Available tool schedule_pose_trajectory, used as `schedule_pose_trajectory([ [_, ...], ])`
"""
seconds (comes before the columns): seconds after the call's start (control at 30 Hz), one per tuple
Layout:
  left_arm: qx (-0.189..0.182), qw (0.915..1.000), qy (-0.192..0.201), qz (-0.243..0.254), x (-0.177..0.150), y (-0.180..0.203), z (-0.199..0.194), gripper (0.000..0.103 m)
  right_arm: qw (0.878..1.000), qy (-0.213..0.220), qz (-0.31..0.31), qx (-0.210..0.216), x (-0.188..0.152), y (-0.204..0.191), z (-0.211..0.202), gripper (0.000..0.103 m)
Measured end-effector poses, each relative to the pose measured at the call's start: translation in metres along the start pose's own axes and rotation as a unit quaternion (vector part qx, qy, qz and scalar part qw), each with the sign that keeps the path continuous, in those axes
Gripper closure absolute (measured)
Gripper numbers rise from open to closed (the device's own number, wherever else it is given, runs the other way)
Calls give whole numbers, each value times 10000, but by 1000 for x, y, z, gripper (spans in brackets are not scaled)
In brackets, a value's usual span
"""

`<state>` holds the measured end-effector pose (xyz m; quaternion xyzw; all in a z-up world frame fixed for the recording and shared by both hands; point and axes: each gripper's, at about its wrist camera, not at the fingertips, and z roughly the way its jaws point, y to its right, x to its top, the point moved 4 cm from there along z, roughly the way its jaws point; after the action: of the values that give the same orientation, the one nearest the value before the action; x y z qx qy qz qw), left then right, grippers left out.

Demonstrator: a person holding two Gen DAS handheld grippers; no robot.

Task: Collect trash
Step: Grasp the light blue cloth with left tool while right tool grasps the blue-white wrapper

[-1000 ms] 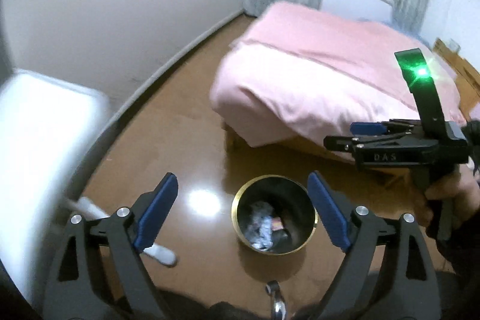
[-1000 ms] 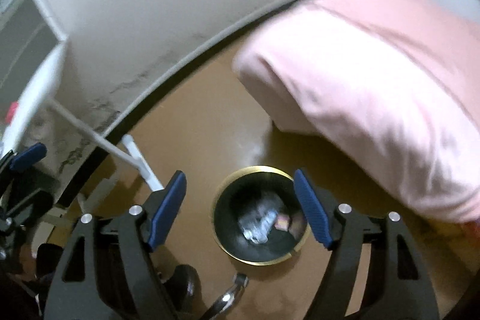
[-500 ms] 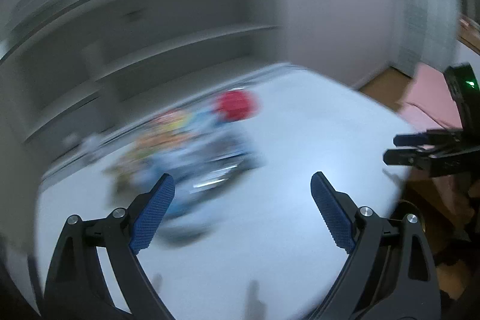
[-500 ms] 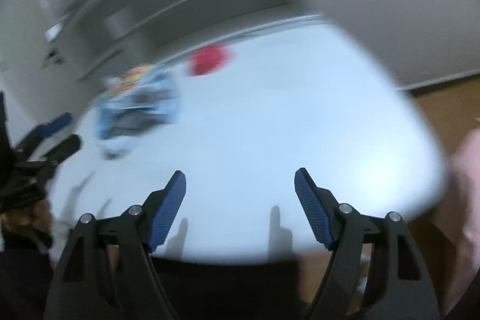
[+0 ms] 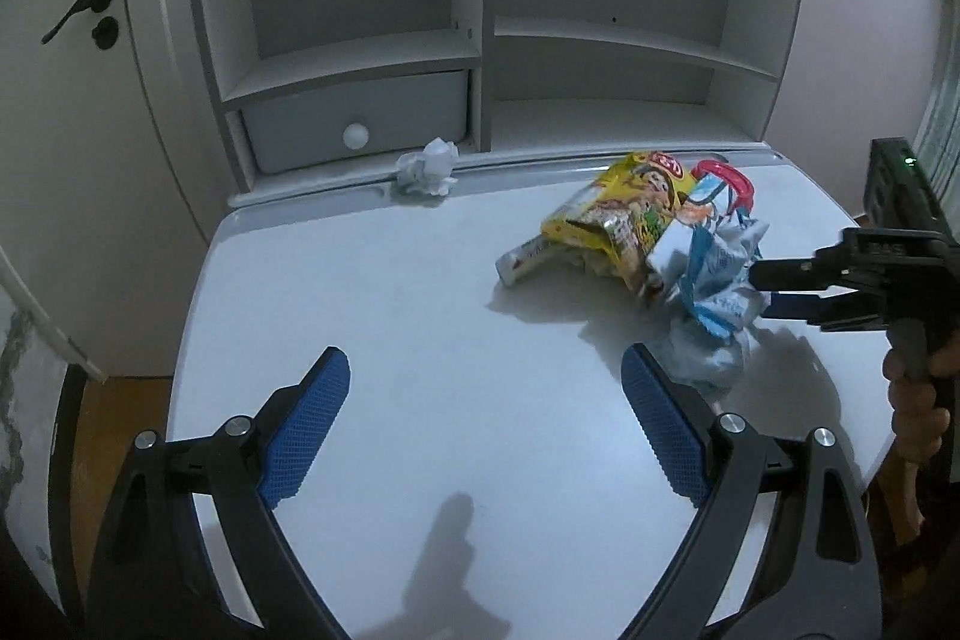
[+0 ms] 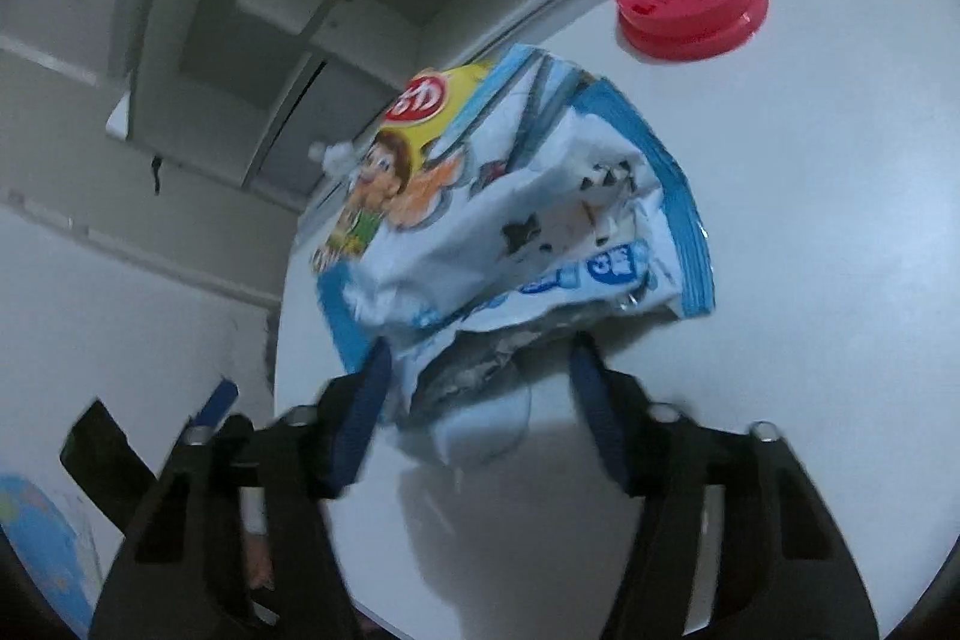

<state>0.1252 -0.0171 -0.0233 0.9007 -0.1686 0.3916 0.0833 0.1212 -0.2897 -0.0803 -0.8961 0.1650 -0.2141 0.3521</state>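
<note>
A pile of trash lies on the white desk (image 5: pixel 420 328): a yellow snack bag (image 5: pixel 624 214), a crumpled blue-and-white wrapper (image 5: pixel 720 292), and a red lid (image 5: pixel 729 178) behind them. A crumpled white paper ball (image 5: pixel 427 167) sits at the desk's back edge. My left gripper (image 5: pixel 486 424) is open and empty above the desk's front. My right gripper (image 5: pixel 762 289) reaches in from the right, its jaws either side of the blue-and-white wrapper (image 6: pixel 528 244) and still apart. The red lid (image 6: pixel 690 1) lies beyond it in the right wrist view.
A white shelf unit (image 5: pixel 480 40) with a grey drawer (image 5: pixel 354 118) stands at the back of the desk. A white door (image 5: pixel 78 40) is to the left. Brown floor (image 5: pixel 114 436) shows past the desk's left edge.
Both grippers have swung up from the black trash bin on the floor to the desk. My right gripper has moved in onto the blue-and-white wrapper.
</note>
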Motion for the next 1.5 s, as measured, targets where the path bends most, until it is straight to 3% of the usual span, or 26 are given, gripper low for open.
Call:
schedule_pose_trajectory([
  [0.13,-201,9997,30,121,7,12,6,14,9999,-17,93,52,6,-1,-2,86],
  [0.23,-447,9986,-35,271,9,34,15,14,10000,42,8,90,8,-3,-16,94],
  [0.43,-991,9921,-240,736,-3,87,33,14,9994,131,-103,289,9,-6,-49,97],
  [0.57,-1358,9857,-399,917,-12,115,43,14,9984,365,-394,173,10,-13,-76,97],
  [0.73,-1244,9865,-723,786,-13,128,65,14,9947,673,-739,-258,6,-8,-108,99],
  [0.9,-1007,9889,-756,791,-12,131,70,14,9945,595,-655,-557,0,13,-114,99],
  [1.0,-958,9899,-736,741,-11,130,68,14,9958,507,-438,-621,-1,26,-109,93],
  [1.07,-970,9898,-723,753,-8,129,70,14,9972,468,-182,-547,0,33,-105,47],
  [1.1,-934,9900,-746,746,-8,129,71,14,9971,551,-93,-522,1,35,-106,14],
  [1.2,-943,9897,-769,748,-8,132,74,14,9976,561,-94,-399,2,31,-102,13],
  [1.37,-887,9896,-935,641,-10,130,86,14,9989,178,-98,-429,5,23,-69,13],
  [1.43,-941,9894,-943,586,-11,128,86,16,9985,90,-132,-518,6,21,-56,20],
  [1.5,-967,9892,-900,635,-12,129,83,30,9982,-41,-207,-558,7,15,-44,30],
])
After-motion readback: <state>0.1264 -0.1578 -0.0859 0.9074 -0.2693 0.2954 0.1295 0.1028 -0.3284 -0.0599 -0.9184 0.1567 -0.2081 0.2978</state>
